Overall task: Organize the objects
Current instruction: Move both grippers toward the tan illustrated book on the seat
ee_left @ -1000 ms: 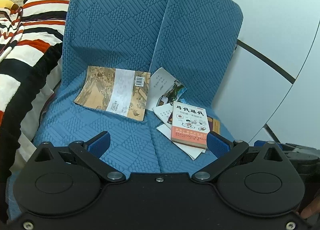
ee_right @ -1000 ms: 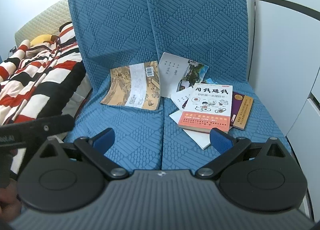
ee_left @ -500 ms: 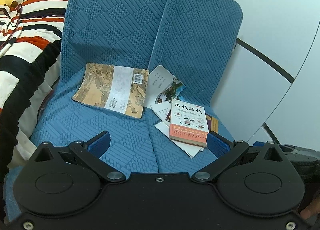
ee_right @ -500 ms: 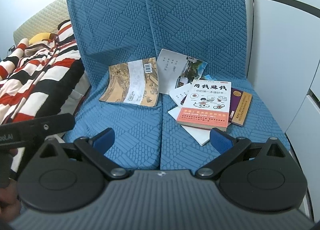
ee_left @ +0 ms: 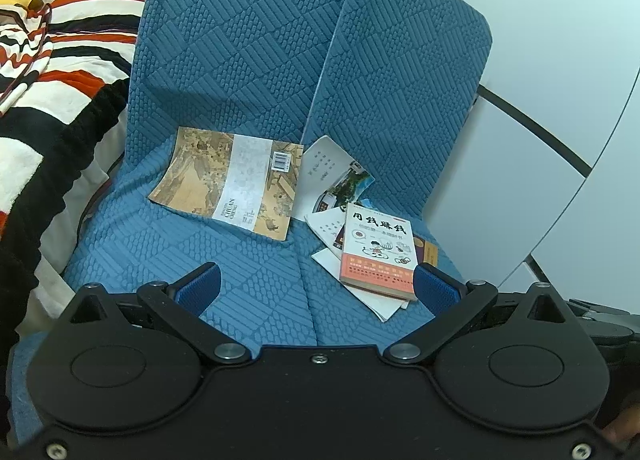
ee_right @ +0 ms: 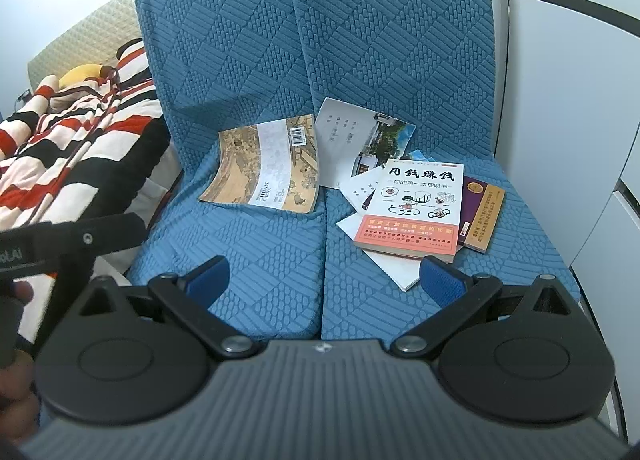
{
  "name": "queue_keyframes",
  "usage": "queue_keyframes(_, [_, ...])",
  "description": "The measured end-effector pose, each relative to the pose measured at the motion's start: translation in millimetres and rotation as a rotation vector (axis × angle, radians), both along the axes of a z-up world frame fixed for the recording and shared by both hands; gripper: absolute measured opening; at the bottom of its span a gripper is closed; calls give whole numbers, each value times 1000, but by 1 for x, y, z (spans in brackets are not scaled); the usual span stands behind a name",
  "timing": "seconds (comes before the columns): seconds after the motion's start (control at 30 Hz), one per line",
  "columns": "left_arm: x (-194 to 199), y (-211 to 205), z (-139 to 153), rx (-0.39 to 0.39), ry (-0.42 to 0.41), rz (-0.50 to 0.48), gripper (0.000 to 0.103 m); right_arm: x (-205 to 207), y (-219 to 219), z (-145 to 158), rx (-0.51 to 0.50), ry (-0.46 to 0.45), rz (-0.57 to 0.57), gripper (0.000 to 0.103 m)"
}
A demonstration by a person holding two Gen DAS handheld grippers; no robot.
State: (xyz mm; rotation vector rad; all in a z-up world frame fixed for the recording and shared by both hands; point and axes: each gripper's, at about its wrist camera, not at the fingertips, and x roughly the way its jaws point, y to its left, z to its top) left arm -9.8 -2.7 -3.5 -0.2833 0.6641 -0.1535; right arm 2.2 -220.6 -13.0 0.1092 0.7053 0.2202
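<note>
Both tongs, left tongs (ee_left: pixel 316 288) and right tongs (ee_right: pixel 324 280), hang spread wide and empty above the blue seat cushions (ee_right: pixel 272 252), where a painted-cover book (ee_right: pixel 266 176) lies left of a loose book pile (ee_right: pixel 412 208).

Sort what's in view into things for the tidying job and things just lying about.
For the job: painting-cover book, white-and-orange book, purple book, loose leaflets.

Lying about: striped blanket, yellow plush toy, blue seat cushions.
</note>
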Motion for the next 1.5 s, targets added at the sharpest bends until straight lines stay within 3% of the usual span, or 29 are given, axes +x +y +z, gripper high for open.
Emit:
queue_keyframes(0.9, [8, -20, 23, -16, -8, 24, 102, -3, -3, 20, -17, -1, 49, 103])
queue_keyframes(1.17, [17, -17, 18, 18, -55, 46, 102, 5, -8, 7, -11, -8, 55, 103])
queue_keyframes(1.5, [40, -20, -11, 45, -71, 37, 102, 25, -4, -21, -31, -7, 66, 103])
